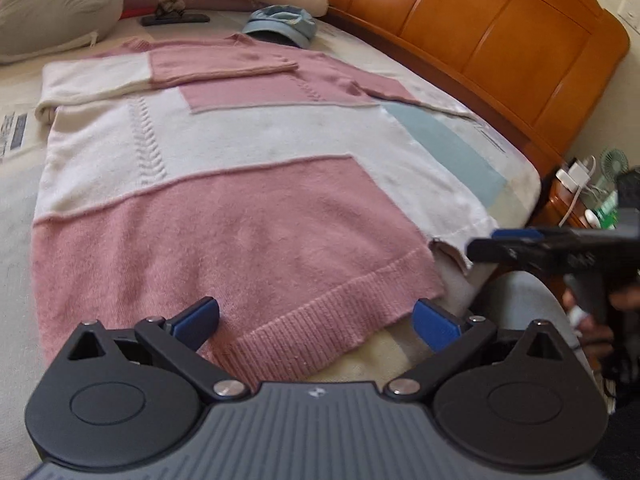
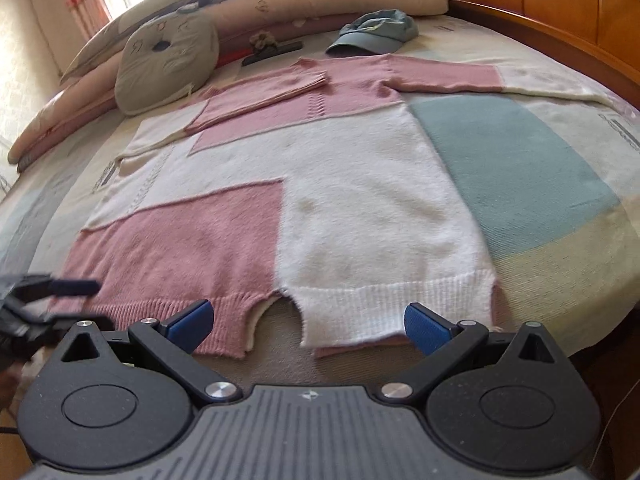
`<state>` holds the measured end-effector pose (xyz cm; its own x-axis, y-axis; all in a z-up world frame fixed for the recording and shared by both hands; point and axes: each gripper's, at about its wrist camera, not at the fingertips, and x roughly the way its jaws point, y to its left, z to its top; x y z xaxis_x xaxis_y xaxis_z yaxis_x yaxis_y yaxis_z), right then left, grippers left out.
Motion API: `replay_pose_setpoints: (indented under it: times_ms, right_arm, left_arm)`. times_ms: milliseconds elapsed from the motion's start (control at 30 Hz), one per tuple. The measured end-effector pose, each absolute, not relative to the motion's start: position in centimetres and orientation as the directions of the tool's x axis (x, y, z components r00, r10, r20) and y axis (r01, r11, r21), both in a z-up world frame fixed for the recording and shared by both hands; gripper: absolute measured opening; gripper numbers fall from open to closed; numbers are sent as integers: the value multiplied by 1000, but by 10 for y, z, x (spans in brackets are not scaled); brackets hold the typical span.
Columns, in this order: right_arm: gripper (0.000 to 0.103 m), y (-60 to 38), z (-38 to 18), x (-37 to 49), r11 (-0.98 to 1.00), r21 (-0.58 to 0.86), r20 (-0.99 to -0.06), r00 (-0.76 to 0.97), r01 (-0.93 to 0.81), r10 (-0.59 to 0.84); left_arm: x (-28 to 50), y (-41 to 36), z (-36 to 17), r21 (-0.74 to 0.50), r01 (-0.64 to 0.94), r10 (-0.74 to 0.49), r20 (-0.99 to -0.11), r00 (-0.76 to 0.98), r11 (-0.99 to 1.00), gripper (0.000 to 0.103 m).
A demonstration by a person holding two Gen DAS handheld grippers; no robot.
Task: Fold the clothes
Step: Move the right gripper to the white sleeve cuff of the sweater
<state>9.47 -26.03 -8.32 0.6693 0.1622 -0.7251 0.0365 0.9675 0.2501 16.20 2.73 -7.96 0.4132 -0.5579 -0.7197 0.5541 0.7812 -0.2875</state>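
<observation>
Hem corner of pink-and-white sweater [image 2: 320,216] partly hidden behind right gripper [image 2: 308,326] fingers; far sleeve end cut off at 2 o'clock in right view; dark object by pillows too blurred to ID. One sweater flat on bed [image 2: 560,240], one sleeve folded across chest; one blue cap [image 2: 374,32] at 12 o'clock. Left gripper [image 1: 316,322] & right gripper both spread wide, empty, over hem.
</observation>
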Motion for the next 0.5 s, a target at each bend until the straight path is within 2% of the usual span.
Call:
replay_pose_setpoints:
  times_ms: [167,267,500]
  right_arm:
    - [103,-269,-75,110,969,246,-700,695,21,163]
    - [103,-272,-70,119,963,270,-675,709,-17,202]
    - [103,-283,-102,134,959,280,-718,671,35,185]
  left_arm:
    - [176,21,-60,-151,508,-453,-705,546,848,102]
    - [183,8,-57,-109,512,-434,-695,573,852,102]
    - [194,-19,-75,-128,495,-428,-710,559,859,102]
